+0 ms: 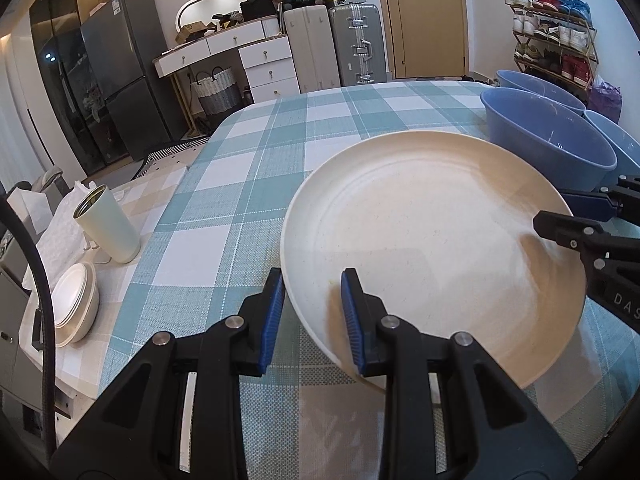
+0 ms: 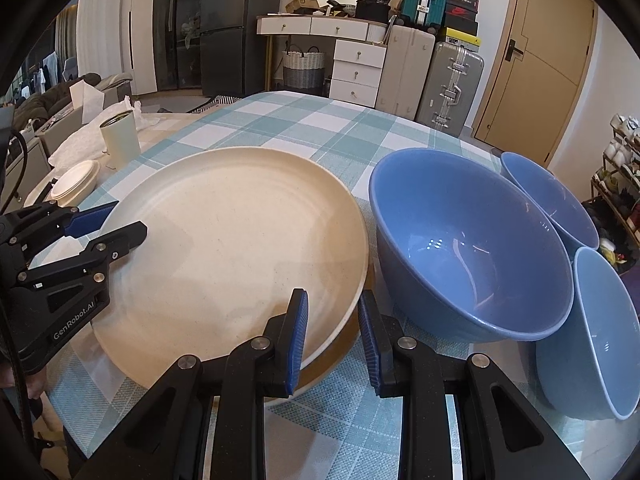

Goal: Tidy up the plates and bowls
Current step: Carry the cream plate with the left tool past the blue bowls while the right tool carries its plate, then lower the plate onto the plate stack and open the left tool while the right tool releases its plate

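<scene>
Round cream plate [image 1: 432, 248], rim clamped by left gripper [image 1: 314, 312], right gripper [image 2: 332, 336], glossy blue bowls [image 2: 472, 248]

Place: home living area
Landmark: checked table [image 1: 280, 152]
Behind table: fridge [image 1: 124, 72], dresser [image 1: 248, 56], suitcases [image 1: 332, 44], door [image 1: 424, 16]
Right of table: shoe rack [image 1: 556, 40]

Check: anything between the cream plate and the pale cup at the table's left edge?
Nothing: only bare checked tablecloth separates the cream plate from the pale cup. Clearest in the left wrist view.
</scene>
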### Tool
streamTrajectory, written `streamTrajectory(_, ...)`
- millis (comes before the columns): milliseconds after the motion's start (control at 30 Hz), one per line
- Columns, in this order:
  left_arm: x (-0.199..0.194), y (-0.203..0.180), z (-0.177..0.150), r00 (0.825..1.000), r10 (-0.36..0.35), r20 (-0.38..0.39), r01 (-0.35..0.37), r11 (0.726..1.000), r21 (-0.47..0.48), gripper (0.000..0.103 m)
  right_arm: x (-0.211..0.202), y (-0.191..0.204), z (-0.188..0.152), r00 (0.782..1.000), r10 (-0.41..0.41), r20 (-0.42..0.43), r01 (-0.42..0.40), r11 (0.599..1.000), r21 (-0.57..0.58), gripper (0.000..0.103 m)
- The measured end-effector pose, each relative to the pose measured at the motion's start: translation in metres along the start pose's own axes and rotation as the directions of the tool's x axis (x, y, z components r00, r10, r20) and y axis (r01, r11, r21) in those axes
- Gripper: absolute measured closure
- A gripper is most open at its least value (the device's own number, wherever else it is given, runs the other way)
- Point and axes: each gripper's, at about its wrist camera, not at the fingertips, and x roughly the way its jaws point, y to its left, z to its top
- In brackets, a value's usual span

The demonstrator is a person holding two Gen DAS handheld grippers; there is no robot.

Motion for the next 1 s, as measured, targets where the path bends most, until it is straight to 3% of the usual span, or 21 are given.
streamTrajectory(367, 0.01, -0.013, -0.003, 1.0, 0.006, 0.002, -0.006, 0.999, 0.038, 0.077, 0.005, -0.001, -0.009, 0.999, -0.046, -0.001, 0.046, 0.999, -0.018, 0.077)
streamTrajectory(1000, 0.022, -0.021, -0.008, 1.0, -0.013, -0.02, 0.014, 0.999, 0.045, 0.074, 0.015, -0.002, -0.011, 0.999, -0.042, -0.016, 0.042, 0.999, -0.022, 0.075)
